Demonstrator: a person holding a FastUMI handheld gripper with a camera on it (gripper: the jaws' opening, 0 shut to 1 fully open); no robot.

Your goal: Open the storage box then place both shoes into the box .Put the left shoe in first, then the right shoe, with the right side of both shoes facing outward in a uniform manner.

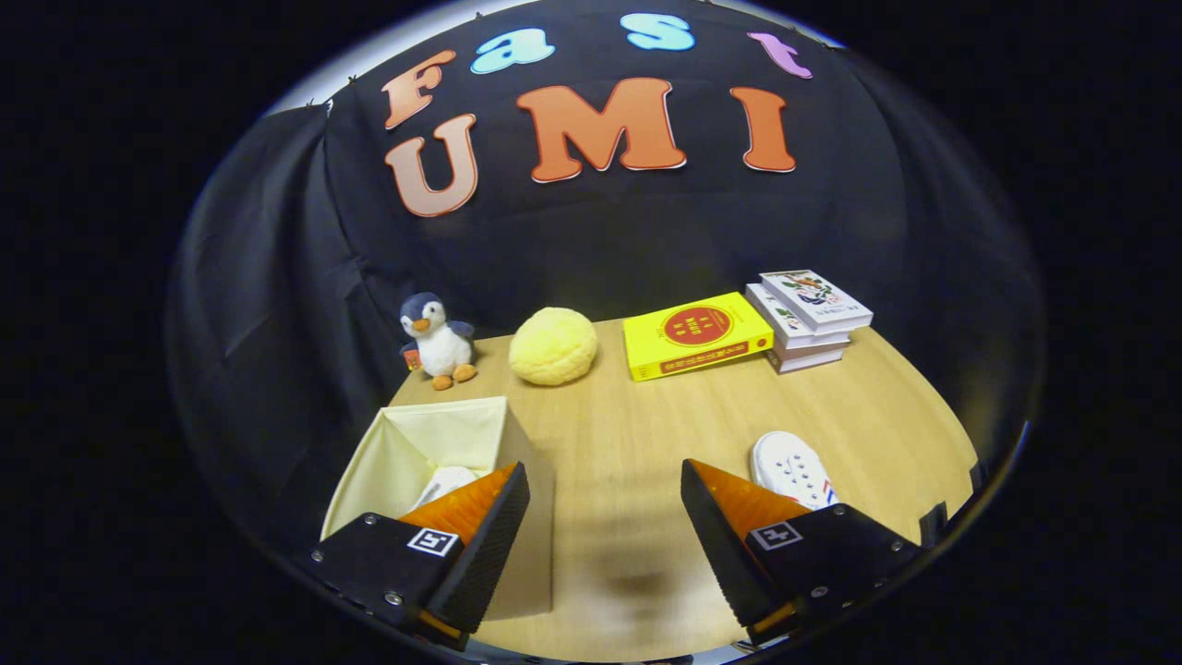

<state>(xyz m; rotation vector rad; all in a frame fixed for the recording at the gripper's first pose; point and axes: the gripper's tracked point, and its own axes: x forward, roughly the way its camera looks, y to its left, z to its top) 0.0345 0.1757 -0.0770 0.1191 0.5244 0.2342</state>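
My gripper hangs open above the wooden table, with nothing between its fingers. Under and just beyond the left finger stands the cream fabric storage box, its top open. Inside the box lies a white shoe, partly hidden by the left finger. A second white shoe with red and blue marks rests on the table just beyond the right finger, its near end covered by that finger.
Along the back of the table sit a plush penguin, a round yellow cushion, a yellow book and a stack of books. Black cloth walls close the booth behind and to the left.
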